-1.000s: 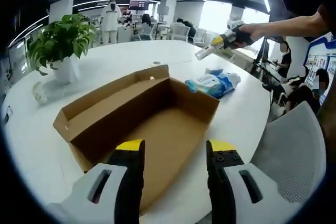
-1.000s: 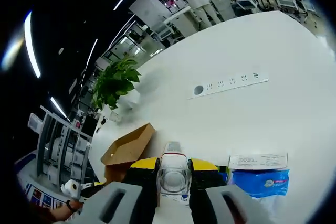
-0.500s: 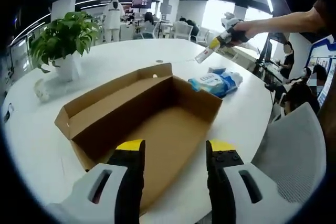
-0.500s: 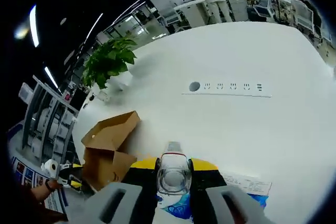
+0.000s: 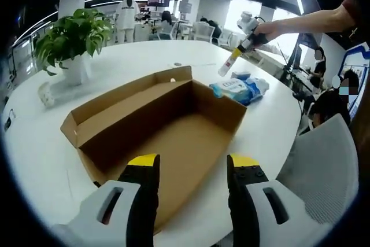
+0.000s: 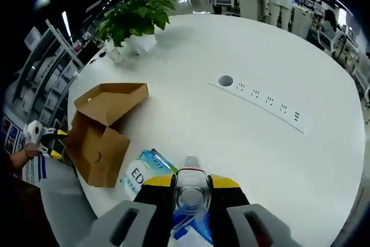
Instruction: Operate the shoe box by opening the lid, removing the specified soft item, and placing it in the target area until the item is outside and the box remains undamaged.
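Box (image 5: 162,122) sits open on table (image 5: 34,160), inside looks empty. Blue soft pack (image 5: 240,89) lies outside, just past far-right corner. Left gripper (image 5: 188,169) hovers near edge, jaws apart, empty. Right gripper (image 6: 191,182) clamped on clear bottle (image 6: 191,192) above pack. Extraction looks done; only bottle left in hand.

My left gripper (image 5: 192,169), bottom centre: grey body w/ black jaws, yellow tips, small screws; right gripper (image 6: 192,184) looks identical.

My left view looked low and close across the open shoe box (image 5: 156,125); my right looked down from high. Both caught it (image 6: 104,131).
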Available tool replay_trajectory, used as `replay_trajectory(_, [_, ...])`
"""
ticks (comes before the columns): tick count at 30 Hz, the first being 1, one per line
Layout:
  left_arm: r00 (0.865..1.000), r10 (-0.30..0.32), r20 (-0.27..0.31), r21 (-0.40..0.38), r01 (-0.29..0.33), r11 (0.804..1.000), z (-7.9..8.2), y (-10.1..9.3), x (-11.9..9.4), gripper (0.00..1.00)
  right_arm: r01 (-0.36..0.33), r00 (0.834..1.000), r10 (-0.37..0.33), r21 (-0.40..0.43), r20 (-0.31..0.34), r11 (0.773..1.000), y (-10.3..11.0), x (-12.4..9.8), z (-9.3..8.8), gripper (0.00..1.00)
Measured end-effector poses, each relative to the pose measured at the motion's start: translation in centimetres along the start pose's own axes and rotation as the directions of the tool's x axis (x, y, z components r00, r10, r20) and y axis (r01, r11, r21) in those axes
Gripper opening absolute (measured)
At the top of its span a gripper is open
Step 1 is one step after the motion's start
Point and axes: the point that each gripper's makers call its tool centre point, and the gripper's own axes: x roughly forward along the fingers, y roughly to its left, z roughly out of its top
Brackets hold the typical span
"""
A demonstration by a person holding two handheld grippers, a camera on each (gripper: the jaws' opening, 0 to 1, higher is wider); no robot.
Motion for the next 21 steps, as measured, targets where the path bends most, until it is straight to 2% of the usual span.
replay_trajectory(5, [1.0, 0.004, 0.0, -0.007, -0.004, 1.0, -0.2, 0.2, 0.0, 0.46, 0.017, 0.998, -0.024, -0.115, -0.059, 0.993, -0.5, 0.6, -0.2, 0.17])
replay_trajectory(8, [1.0, 0.002, -0.003, -0.01, -0.002, 1.0, -0.2, 0.1, 0.0, 0.46, 0.006, 0.996, -0.023, -0.194, -0.085, 0.981, -0.4, 0.9, -0.2, 0.18])
replay_trajectory(11, [1.0, -0.003, -0.009, -0.013, 0.003, 1.0, -0.4, 0.1, 0.1, 0.46, -0.01, 0.99, -0.034, -0.309, -0.139, 0.951, -0.4, 1.5, -0.8, 0.18])
replay_trajectory(14, [1.0, -0.004, -0.008, -0.016, 0.004, 1.0, -0.4, 0.1, 0.1, 0.46, -0.001, 0.981, -0.076, -0.401, -0.177, 0.916, -1.0, 1.9, -1.2, 0.18])
replay_trajectory(21, [1.0, -0.005, -0.013, -0.023, 0.005, 1.0, -0.6, 0.2, 0.1, 0.46, -0.023, 0.976, -0.091, -0.51, -0.197, 0.86, -0.3, 2.5, -1.3, 0.18])
